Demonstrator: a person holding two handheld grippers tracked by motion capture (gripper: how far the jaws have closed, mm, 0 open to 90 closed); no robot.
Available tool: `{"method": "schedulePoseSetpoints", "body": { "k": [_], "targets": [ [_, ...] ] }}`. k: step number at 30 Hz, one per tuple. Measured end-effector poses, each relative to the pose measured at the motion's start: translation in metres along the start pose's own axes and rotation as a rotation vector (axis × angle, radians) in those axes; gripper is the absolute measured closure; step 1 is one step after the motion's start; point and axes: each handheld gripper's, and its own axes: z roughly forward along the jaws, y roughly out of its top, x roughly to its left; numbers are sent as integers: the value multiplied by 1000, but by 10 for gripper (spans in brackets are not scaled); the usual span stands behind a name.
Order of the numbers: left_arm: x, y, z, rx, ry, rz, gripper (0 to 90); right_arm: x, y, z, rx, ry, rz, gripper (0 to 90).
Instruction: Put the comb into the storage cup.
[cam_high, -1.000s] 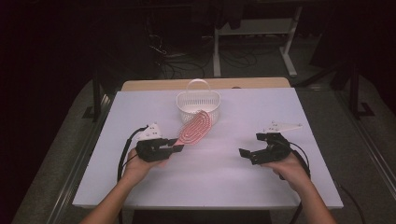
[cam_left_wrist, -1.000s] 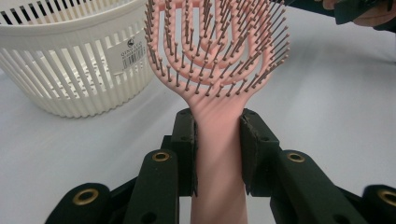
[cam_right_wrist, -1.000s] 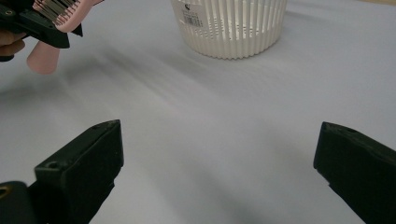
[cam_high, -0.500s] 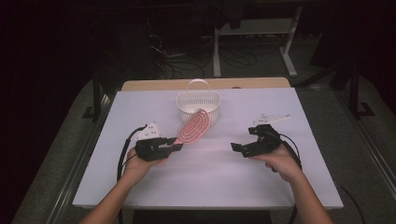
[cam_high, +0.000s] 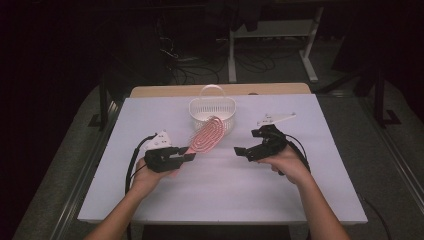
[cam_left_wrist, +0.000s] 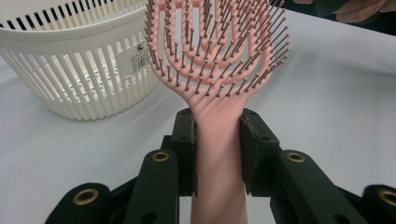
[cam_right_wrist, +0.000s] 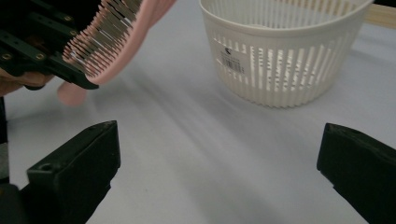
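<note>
High view: right claw (cam_high: 243, 151) has moved nearer the brush (cam_high: 206, 136).

The top of the pink hairbrush (cam_left_wrist: 217, 60) is cut off by the upper edge in the left gripper view, and its handle end by the lower edge. The label on the white basket (cam_right_wrist: 285, 51) is too small to read.

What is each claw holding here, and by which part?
The left claw clamps the pink plastic vented hairbrush by its handle, just below the head. The right claw is open, holding nothing.
</note>
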Motion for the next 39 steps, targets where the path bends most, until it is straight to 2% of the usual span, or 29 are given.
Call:
{"method": "schedulePoseSetpoints", "body": {
  "k": [7,16,29,39],
  "targets": [
    [0,-1,1,-5,6,3,704,3,10,8,-19,42,-9,0],
    [-3,-3,6,6,15,19,704,16,19,15,-55,91,-14,0],
    [-13,-3,14,6,12,37,704,28,24,25,-68,110,0,0],
    [-19,-1,18,4,22,61,704,30,23,30,-75,109,27,0]
  ]
}}
